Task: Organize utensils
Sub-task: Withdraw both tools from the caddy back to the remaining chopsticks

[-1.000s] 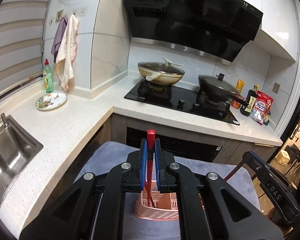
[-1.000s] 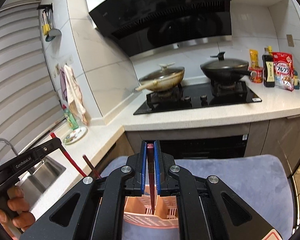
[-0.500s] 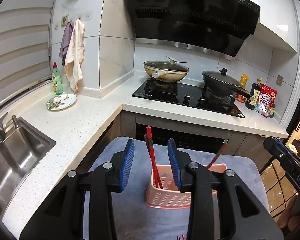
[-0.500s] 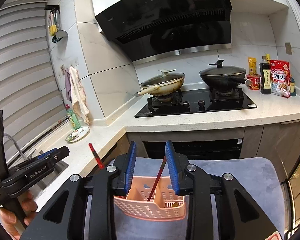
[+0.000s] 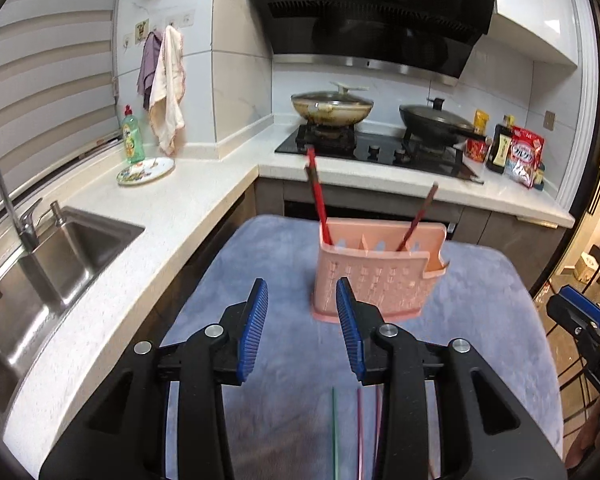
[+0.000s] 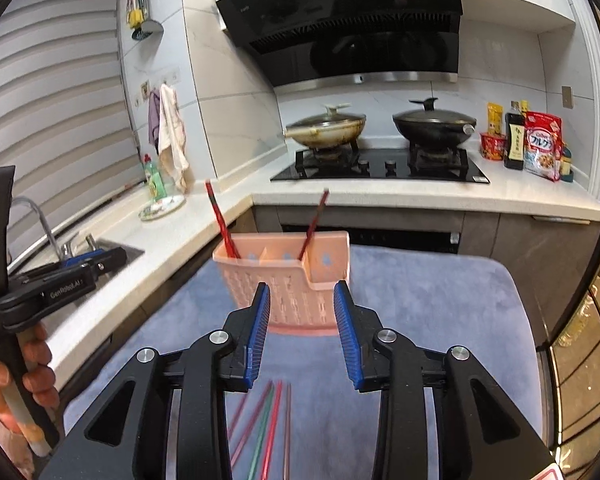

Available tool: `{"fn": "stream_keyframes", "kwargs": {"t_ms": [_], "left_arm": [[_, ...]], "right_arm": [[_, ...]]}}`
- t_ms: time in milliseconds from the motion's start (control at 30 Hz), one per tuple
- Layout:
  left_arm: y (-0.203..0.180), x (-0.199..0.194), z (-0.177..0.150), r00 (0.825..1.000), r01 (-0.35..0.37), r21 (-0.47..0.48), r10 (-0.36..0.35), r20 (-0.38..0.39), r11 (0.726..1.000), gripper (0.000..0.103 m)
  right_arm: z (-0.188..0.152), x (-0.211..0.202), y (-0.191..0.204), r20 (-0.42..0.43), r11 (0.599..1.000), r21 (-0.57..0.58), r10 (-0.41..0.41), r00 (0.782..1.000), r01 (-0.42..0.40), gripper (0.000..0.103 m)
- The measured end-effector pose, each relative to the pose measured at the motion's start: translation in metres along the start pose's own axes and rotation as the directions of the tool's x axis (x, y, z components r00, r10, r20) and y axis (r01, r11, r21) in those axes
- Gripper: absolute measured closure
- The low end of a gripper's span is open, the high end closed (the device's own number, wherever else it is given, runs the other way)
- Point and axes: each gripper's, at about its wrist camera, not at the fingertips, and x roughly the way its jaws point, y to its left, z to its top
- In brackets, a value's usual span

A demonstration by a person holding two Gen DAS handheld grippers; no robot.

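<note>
Bright, even kitchen light; fisheye-bent edges, perhaps slight motion blur.

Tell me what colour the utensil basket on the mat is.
Pale pink utensil basket, clearest in the left wrist view.

right claw: parted, empty | pink caddy: two chopsticks inside | mat: loose chopsticks

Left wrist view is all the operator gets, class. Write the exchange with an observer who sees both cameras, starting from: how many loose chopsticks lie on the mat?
Observer: The right wrist view shows four chopsticks on the mat: pink, green, red, brown.
Operator: Who holds my left gripper?
Observer: A hand grips its handle, at that view's left edge.
Operator: What's above the towels?
Observer: A rack of utensils hangs on the wall.
</note>
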Motion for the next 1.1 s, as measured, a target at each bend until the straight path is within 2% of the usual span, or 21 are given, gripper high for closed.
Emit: {"fn": "stream_keyframes", "kwargs": {"t_ms": [233, 400, 600, 833, 1000, 1100], "left_arm": [[0.007, -0.012, -0.074, 0.996, -0.004, 0.02, 0.006, -0.093, 1.0, 0.069], [0.011, -0.014, -0.119, 0.987, -0.008, 0.031, 0.013, -0.163, 0.999, 0.069], [0.018, -0.016, -0.156, 0.974, -0.016, 0.03, 0.022, -0.227, 0.999, 0.069], [0.02, -0.02, -0.185, 0.963, -0.008, 0.02, 0.013, -0.27, 1.0, 0.069], [0.015, -0.02, -0.201, 0.954, 0.008, 0.027, 0.001, -0.299, 1.0, 0.069], [0.01, -0.02, -0.208, 0.948, 0.017, 0.033, -0.006, -0.317, 0.999, 0.069]], "right_arm": [[-0.075, -0.014, 0.007, -0.111, 1.0, -0.006, -0.002, 0.994, 0.002, 0.071], [-0.124, -0.014, 0.016, -0.19, 0.998, -0.047, -0.037, 0.981, 0.029, 0.071], [-0.17, -0.007, 0.021, -0.274, 0.999, -0.041, -0.032, 0.961, 0.021, 0.071], [-0.197, -0.001, 0.023, -0.324, 0.999, -0.041, -0.036, 0.945, 0.024, 0.071], [-0.209, 0.002, 0.021, -0.345, 0.999, -0.038, -0.035, 0.938, 0.023, 0.075], [-0.214, 0.005, 0.019, -0.355, 0.999, -0.032, -0.033, 0.934, 0.023, 0.082]]}}
